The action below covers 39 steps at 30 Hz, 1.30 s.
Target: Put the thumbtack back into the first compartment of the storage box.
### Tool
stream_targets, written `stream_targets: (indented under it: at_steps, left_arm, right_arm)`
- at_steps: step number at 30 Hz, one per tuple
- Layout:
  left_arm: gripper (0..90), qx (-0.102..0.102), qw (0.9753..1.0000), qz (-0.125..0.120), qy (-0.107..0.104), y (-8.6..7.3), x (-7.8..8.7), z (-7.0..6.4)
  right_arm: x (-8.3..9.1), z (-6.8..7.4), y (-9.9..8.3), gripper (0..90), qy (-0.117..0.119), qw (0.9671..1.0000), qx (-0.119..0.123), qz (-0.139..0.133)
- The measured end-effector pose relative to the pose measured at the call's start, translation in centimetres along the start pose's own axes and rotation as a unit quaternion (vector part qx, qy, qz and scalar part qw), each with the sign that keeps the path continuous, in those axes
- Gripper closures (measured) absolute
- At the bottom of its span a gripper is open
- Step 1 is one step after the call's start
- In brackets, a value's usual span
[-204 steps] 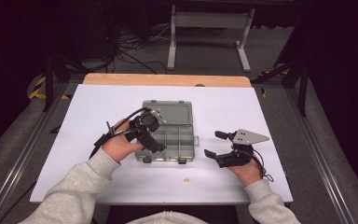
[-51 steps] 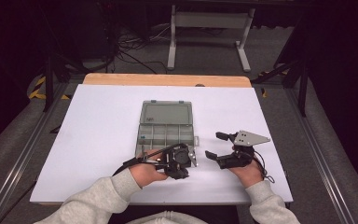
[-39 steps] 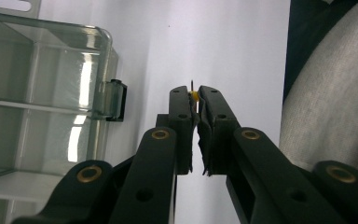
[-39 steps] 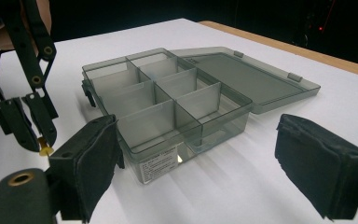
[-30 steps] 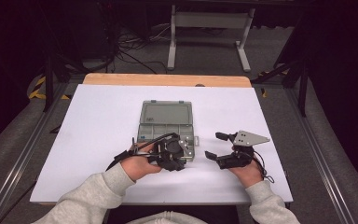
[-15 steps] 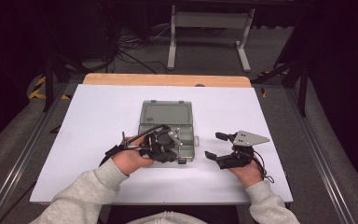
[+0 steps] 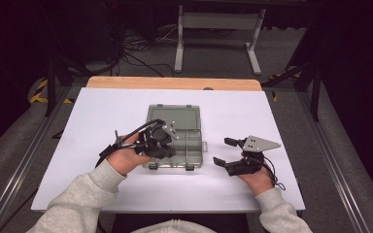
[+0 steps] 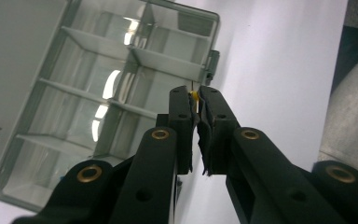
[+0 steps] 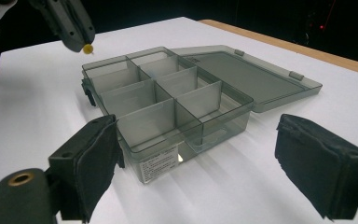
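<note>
A clear grey compartment box lies open mid-table, its lid folded flat on the far side. My left gripper hovers over the box's near-left part, shut on a tiny yellow bead. The left gripper view looks down into the dividers of the box, with the bead just past the walled edge by a latch. Right of the box, my right gripper rests open on the table. Between its wide jaws, my right gripper sees the box, the left gripper and the bead.
A white sheet covers the table, with a wooden strip along the far edge. Metal rails run down both sides. A grey stand and cables sit on the floor beyond.
The left gripper has come from the table in front of the box, moving left and away, up over the box's near-left part. The right gripper has stayed put and open.
</note>
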<state>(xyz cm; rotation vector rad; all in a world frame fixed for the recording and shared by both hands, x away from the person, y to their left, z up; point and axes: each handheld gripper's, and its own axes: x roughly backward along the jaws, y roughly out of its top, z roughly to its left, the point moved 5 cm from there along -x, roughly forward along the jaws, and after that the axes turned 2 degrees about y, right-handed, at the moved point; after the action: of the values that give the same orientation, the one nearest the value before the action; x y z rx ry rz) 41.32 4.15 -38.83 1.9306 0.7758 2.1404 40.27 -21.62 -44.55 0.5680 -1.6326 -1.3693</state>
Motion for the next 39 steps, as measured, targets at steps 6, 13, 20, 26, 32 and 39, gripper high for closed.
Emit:
stream_targets:
  at_steps: [6,13,20,26,32,39]
  left_arm:
    - [84.2,0.019,0.9997,-0.007,0.01,-0.5,0.4,0.9]
    - [84.1,0.035,0.9992,-0.008,0.018,-1.1,0.7,2.2]
    - [84.0,0.051,0.9984,-0.012,0.02,-1.5,0.7,3.5]
    - [84.0,0.072,0.997,-0.012,0.026,-2.1,0.7,4.6]
    - [84.0,0.089,0.9953,-0.015,0.035,-2.7,0.8,5.7]
    - [83.9,0.106,0.993,-0.011,0.05,-3.3,0.8,6.6]
  right_arm:
    - [0.0,0.0,0.0,13.9,0.0,1.0,-0.001,0.0]
    - [0.0,0.0,0.0,13.9,0.0,1.0,-0.002,0.001]
    - [0.0,0.0,0.0,13.9,0.0,1.0,-0.001,0.001]
    - [0.0,0.0,0.0,13.9,-0.001,1.0,-0.001,0.0]
    - [0.0,0.0,-0.1,13.9,0.0,1.0,-0.001,0.001]
    - [0.0,0.0,0.0,13.8,0.0,1.0,-0.001,0.001]
